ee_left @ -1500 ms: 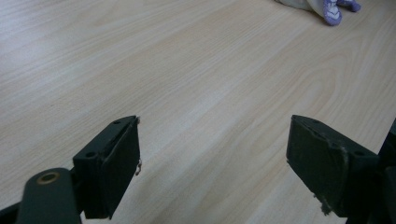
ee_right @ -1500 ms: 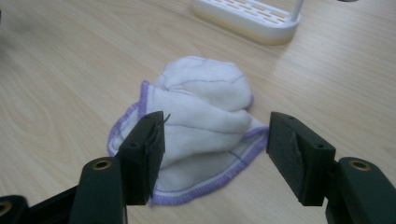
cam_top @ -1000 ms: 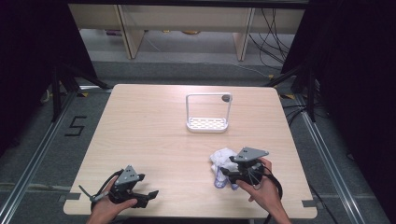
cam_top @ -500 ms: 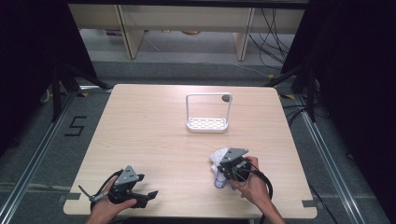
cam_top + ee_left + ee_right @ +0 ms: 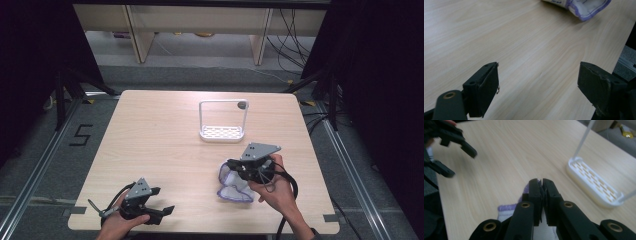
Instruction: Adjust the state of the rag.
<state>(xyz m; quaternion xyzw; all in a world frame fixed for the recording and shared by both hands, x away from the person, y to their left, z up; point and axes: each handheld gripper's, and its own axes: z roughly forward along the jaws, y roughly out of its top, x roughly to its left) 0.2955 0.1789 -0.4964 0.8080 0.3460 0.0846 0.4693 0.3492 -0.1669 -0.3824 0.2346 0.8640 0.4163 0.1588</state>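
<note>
Cloth, pale wooden table, grey floor

A pale wooden bench stood on grey carpeted floor marked "5", black curtains flanked it, and beige shelving legs rose behind.

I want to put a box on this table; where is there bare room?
The widest bare wood lies left of the white rack, from the far edge toward the left tool. A narrower strip runs between that tool and the cloth. It is crowded near-right, where the right tool grips the cloth.
</note>
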